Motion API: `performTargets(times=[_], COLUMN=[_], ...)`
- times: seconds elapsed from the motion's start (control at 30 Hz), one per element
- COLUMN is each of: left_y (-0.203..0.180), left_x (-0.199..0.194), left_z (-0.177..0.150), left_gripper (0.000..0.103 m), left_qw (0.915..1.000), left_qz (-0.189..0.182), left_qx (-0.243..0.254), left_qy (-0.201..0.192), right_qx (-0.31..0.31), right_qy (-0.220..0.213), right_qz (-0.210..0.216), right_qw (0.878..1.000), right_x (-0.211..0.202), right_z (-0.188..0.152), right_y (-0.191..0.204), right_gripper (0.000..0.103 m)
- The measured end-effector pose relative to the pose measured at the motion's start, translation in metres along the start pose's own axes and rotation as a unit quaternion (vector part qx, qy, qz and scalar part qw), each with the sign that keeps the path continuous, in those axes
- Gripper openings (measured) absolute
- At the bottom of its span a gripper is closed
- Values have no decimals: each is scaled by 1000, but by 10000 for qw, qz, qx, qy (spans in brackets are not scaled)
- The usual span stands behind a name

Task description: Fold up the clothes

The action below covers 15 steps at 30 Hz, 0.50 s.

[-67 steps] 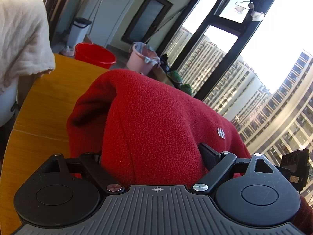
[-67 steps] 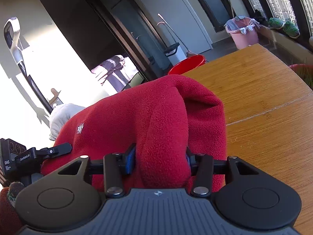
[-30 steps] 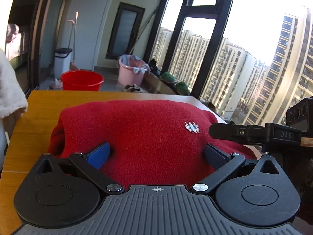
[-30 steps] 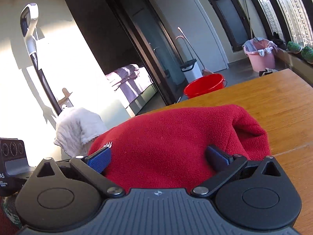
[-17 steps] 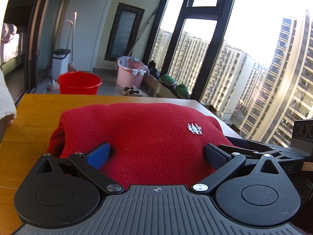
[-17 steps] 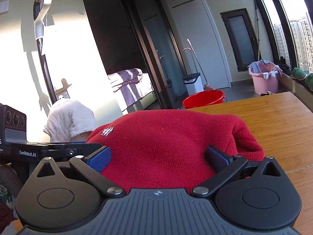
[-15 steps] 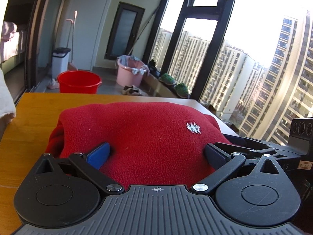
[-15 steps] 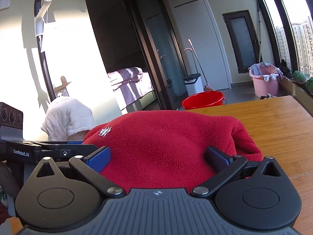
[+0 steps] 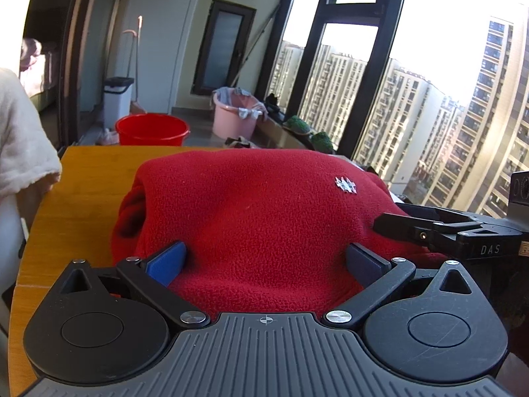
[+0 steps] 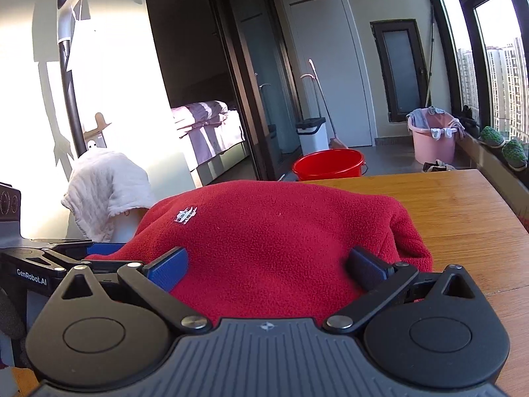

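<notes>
Left gripper [image 9: 264, 259]: black body with a ribbed grey plate, a crosshair mark at the plate's centre, two round black discs, triangular cut-outs, silver pivot screws on black linkage arms, blue finger pads [image 9: 166, 262]. Right gripper [image 10: 266, 264]: identical build, blue pads [image 10: 168, 268]. White lettering reads "DAS" on one housing side, "GenRobot.AI" on another.

Since 2.2 s ago, both grippers have let go: the left gripper [image 9: 264, 258] and right gripper [image 10: 266, 264], then pinching bunched folds of the red fleece [image 9: 258, 218], now stand spread wide. The lifted fleece has settled into a low mound on the wooden table [image 10: 463, 205], its white logo [image 9: 345, 185] toward 1 o'clock in the left view.
</notes>
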<state>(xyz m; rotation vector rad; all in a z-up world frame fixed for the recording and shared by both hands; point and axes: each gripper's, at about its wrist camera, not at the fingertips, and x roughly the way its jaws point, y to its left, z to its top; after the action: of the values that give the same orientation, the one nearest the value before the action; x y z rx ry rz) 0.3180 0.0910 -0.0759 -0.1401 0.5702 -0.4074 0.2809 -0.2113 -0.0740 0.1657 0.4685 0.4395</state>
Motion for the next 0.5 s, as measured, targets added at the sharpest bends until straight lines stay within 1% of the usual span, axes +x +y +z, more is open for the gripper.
performTargets(times=[0.13, 0.17, 0.2, 0.27, 0.3, 0.33, 0.37, 0.43, 0.5], left_y=[0, 0, -1, -5, -8, -12, -15, -17, -19], left_x=[-2, -3, -3, -2, -1, 0, -1, -9, -24], left_z=[-1, -1, -2, -3, -4, -5, -5, 0, 9], left_gripper=[103, 103, 103, 103, 103, 103, 103, 103, 103], left_qw=[10000, 9999, 9999, 9998, 9998, 9997, 9995, 9994, 9993], left_qz=[49, 60, 79, 124, 151, 219, 293, 342, 215], left_qx=[-34, -72, -103, -124, -78, -3, 50, -21, -123], left_qy=[-24, -41, -60, -80, -67, -73, -87, -87, -271], right_qx=[187, 66, -14, -95, -106, -107, -97, -178, -260], right_qy=[-460, -374, -140, 480, 531, 400, 412, 483, 500], right_qz=[-157, -307, -427, -724, -764, -715, -689, -701, -642], right_qw=[9986, 9988, 9990, 9962, 9956, 9966, 9967, 9962, 9963], right_x=[-35, -35, -29, -7, 1, 3, 4, 6, 6], right_z=[16, 15, 11, -6, -17, -22, -22, -16, -17], right_y=[3, 4, 4, -2, -6, -9, -10, -9, -11], right_gripper=[103, 103, 103, 103, 103, 103, 103, 103, 103])
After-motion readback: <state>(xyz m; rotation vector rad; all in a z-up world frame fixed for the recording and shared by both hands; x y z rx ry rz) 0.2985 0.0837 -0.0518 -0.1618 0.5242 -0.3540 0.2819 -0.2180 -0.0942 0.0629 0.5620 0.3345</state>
